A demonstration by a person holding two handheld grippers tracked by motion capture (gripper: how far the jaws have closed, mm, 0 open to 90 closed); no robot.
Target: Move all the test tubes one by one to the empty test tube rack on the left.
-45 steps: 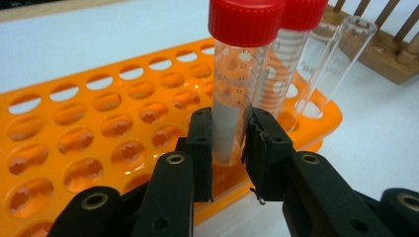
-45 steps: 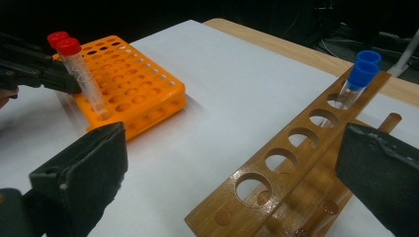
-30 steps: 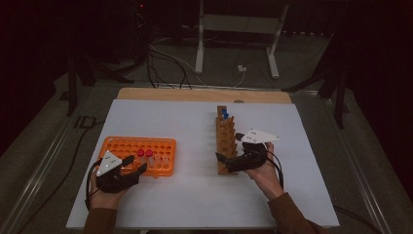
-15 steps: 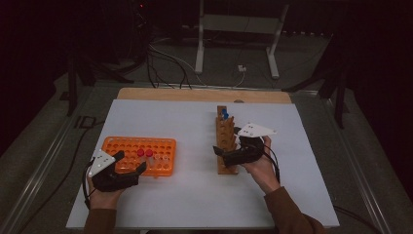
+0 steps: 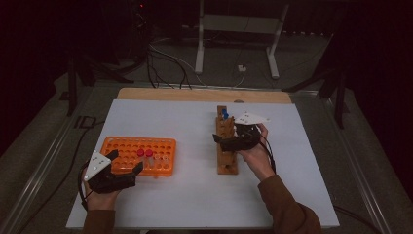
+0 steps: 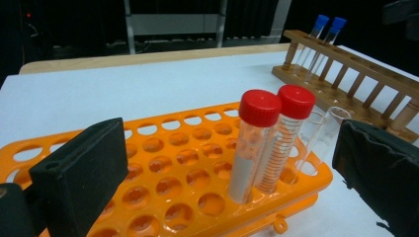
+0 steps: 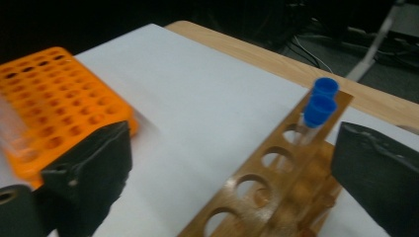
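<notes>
An orange tube rack [image 5: 127,148] [image 6: 163,173] lies at the left of the white table. Two red-capped tubes [image 5: 144,154] [image 6: 260,107] and two clear uncapped tubes [image 6: 318,133] stand at its near right corner. My left gripper [image 5: 125,161] [image 6: 217,168] sits just in front of them. Its jaws have just been opening and stand open, wide of the tubes, touching nothing. A wooden rack [image 5: 227,146] [image 7: 269,173] holds two blue-capped tubes [image 5: 224,115] [image 7: 320,101] at its far end. My right gripper [image 5: 223,142] [image 7: 232,168] hovers open over that rack's middle holes.
The white mat [image 5: 195,195] covers a wooden tabletop whose far edge [image 5: 195,95] shows. Cables and a metal stand [image 5: 234,29] lie on the dark floor beyond. In the left gripper view the wooden rack [image 6: 346,66] stands off to the right.
My left jaws stand wider apart than a second ago, with the hand in place. My right gripper has slid along the wooden rack toward its far end.
</notes>
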